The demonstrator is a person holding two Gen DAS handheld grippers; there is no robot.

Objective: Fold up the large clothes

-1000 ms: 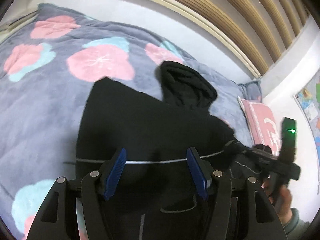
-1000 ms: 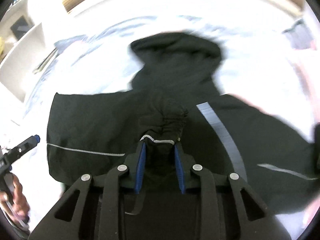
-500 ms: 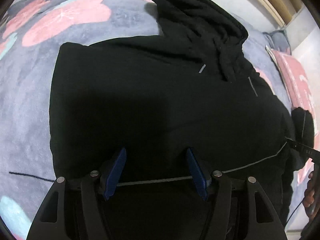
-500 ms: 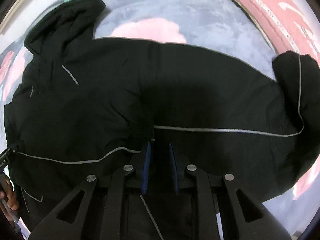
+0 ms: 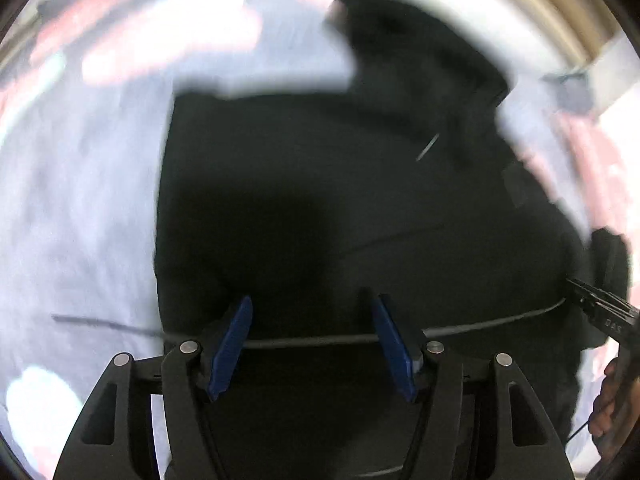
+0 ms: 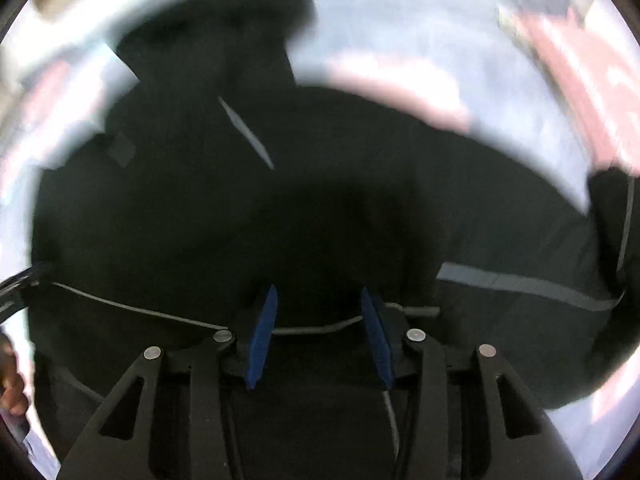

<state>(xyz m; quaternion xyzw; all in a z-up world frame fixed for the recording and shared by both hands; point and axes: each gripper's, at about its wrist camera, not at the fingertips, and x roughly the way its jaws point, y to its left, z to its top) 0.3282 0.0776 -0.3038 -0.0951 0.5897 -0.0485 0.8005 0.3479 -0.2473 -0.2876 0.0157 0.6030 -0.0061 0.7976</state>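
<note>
Bed blanket: lying under everything, blurring beyond the fingers. No containers showing.

Black hooded jacket: spreading flat ahead of both sets of fingers, hood farthest.

Right gripper: now standing released, having let go the fabric pinched a moment ago; fold laid.

Left gripper: remaining released, empty, piping line running between its fingers.

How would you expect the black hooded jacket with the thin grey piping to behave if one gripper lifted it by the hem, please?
The black hooded jacket would probably drape and sag rather than hold its shape: it lies limp, following the floral fleece blanket. Its hood and sleeve would likely trail behind. Spread this broadly, it may feel fairly heavy for one grip.
</note>
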